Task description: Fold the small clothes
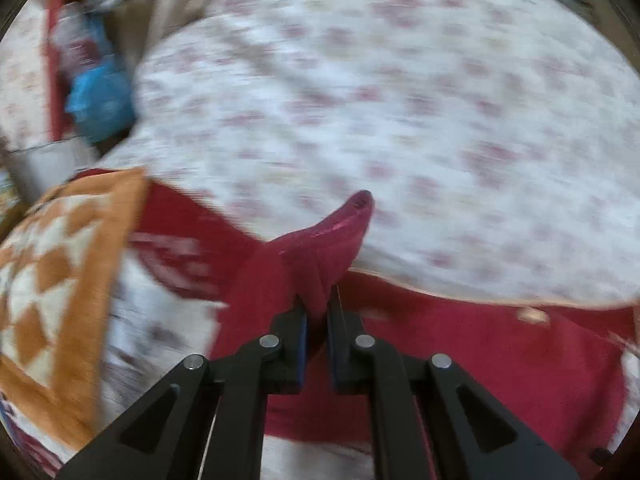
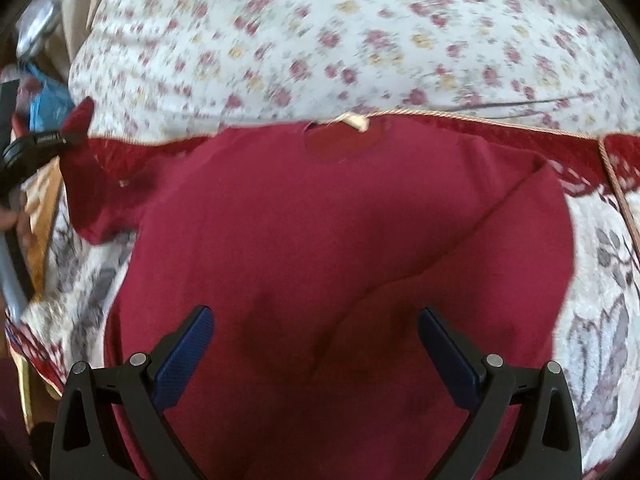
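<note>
Close to the right camera, the right gripper (image 2: 316,322) hangs over a dark red shirt (image 2: 320,240), and its two blue-padded fingers (image 2: 188,352) stand wide apart with nothing between them. The shirt lies spread out on a white blanket with gray leaf shapes (image 2: 600,340). A long crease runs across its right side. At the far end of the shirt is the round neck hole with a small cream tag (image 2: 354,121).

On the left side of that view, one sleeve (image 2: 82,114) sticks up, pinched by the left gripper (image 2: 60,138). In the left camera you can see this up close: the left gripper (image 1: 317,308) has its fingers squeezed tight on a bunched bit of the red sleeve (image 1: 328,240), and the cloth pokes up past the tips (this picture is quite blurry).

Next to it, on the left, is an orange and white checked cloth (image 1: 52,272).

Past the shirt is a big white pillow with little pink and yellow flowers (image 2: 360,40). A thin cream cord (image 2: 480,118) runs along its near edge. Far off on the left there is something blue (image 1: 100,96), too blurry to name.
</note>
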Available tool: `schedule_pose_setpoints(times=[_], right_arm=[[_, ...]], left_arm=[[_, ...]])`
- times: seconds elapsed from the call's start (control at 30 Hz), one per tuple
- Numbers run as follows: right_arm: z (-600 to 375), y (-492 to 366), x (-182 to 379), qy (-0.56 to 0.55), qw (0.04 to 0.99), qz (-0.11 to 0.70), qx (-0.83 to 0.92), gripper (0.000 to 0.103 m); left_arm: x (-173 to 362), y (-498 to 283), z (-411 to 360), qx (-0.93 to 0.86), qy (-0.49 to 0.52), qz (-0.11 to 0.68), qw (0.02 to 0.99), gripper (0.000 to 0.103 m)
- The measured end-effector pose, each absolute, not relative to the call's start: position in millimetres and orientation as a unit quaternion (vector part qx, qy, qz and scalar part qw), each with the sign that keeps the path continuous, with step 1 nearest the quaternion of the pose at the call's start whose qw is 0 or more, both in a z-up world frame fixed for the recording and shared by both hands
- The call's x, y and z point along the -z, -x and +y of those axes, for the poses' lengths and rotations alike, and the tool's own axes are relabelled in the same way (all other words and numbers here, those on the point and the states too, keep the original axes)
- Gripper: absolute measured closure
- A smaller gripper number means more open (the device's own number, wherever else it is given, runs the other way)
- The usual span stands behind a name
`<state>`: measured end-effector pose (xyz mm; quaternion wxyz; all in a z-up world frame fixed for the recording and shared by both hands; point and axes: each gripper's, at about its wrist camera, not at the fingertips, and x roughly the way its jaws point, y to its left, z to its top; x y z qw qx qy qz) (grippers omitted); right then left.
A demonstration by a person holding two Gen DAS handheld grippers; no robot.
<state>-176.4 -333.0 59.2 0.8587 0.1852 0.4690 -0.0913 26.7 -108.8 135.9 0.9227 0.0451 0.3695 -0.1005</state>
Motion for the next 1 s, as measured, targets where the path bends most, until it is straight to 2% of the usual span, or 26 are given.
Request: schedule_pose_setpoints(times=[0.2,0.37,0.47,0.53,0.57,0.63,0.67,0.7,0.73,0.87,1.0], right_arm=[[-367,201,-84,-0.185,0.872,0.44,0.105,0.0],[-408,225,-92,-0.191,0.87,0.429,0.152,0.0],[-429,234,-88,-0.211,0.862,0.431,0.162,0.0],[-439,237,-86,-0.222,0.859,0.428,0.173,0.0],[-442,236,-86,-0.225,0.858,0.428,0.175,0.0],[-443,233,-84,-0.222,0.86,0.428,0.167,0.0],[-442,229,-85,-0.217,0.862,0.428,0.162,0.0],[-440,224,-85,-0.211,0.865,0.428,0.155,0.0],[-436,222,-85,-0.205,0.869,0.425,0.148,0.0],[-420,194,-82,-0.18,0.881,0.422,0.112,0.002],[-413,143,-64,-0.16,0.876,0.443,0.099,0.017]], left_arm=[[-119,25,-229,0.212,-0.041,0.397,0.892,0.096],[-78,57,-295,0.265,-0.027,0.44,0.858,0.095],[-55,67,-317,0.288,-0.031,0.466,0.836,0.091],[-49,73,-322,0.305,-0.04,0.477,0.823,0.071],[-52,74,-319,0.311,-0.043,0.477,0.821,0.066],[-69,78,-302,0.311,-0.052,0.459,0.831,0.04],[-78,81,-291,0.309,-0.054,0.445,0.838,0.031],[-89,84,-277,0.305,-0.056,0.43,0.848,0.016],[-100,86,-259,0.294,-0.059,0.413,0.86,0.011],[-116,79,-196,0.186,-0.095,0.392,0.896,0.01],[-102,60,-140,0.09,-0.091,0.394,0.91,0.01]])
